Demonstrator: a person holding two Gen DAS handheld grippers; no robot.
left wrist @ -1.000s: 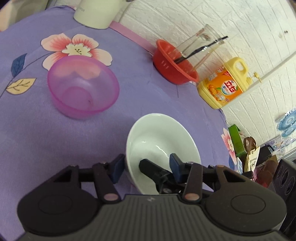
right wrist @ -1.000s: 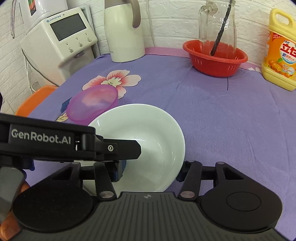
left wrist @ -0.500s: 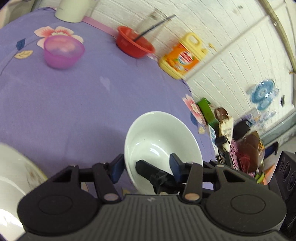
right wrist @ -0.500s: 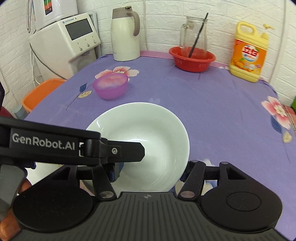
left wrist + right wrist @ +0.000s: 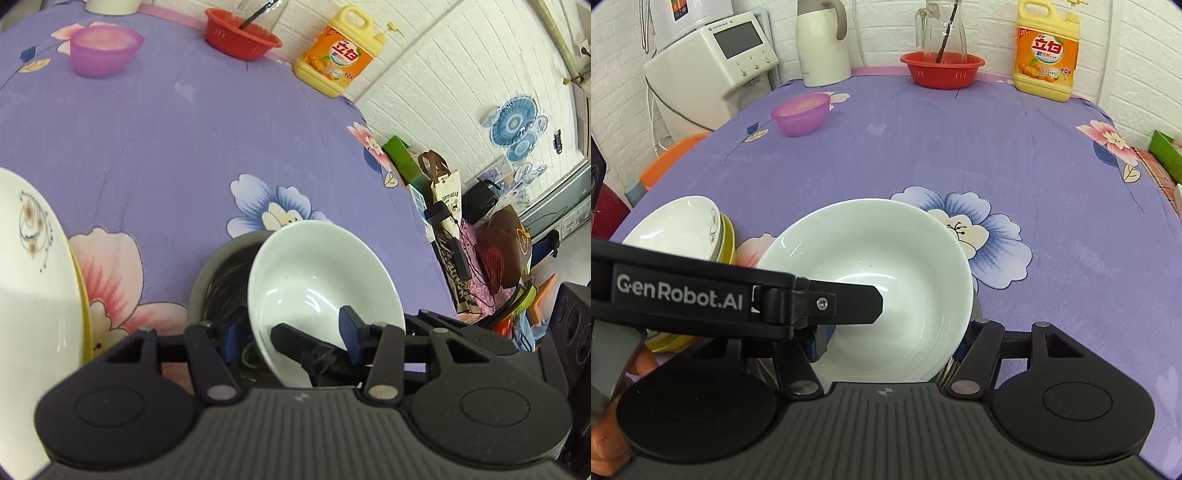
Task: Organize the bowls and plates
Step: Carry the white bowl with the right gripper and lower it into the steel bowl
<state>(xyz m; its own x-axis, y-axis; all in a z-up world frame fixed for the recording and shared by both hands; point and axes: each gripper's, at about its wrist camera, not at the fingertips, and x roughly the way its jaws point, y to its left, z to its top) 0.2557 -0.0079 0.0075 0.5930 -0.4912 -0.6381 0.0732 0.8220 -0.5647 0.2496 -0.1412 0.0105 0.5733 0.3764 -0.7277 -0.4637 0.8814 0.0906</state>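
A plain white bowl (image 5: 325, 273) (image 5: 882, 273) is held over a grey metal bowl (image 5: 221, 269) near the table's front edge. Both grippers hold it. My left gripper (image 5: 291, 332) has its fingers on either side of the bowl's near rim, and its finger (image 5: 827, 306) reaches into the bowl in the right wrist view. My right gripper (image 5: 890, 343) spans the bowl's near side. A white patterned plate on a yellow plate (image 5: 33, 266) (image 5: 683, 229) sits to the left. A pink bowl (image 5: 105, 48) (image 5: 801, 112) stands far back.
A red basket (image 5: 942, 68) with a glass jug, a yellow detergent bottle (image 5: 1045, 51), a white kettle (image 5: 822, 40) and a white appliance (image 5: 713, 70) line the back. The purple floral cloth (image 5: 960, 147) covers the table. Bags and boxes (image 5: 480, 240) crowd the floor to the right.
The white bowl has been carried from beside the pink bowl back to the table's front, and now hangs over the grey metal bowl next to the stacked plates.
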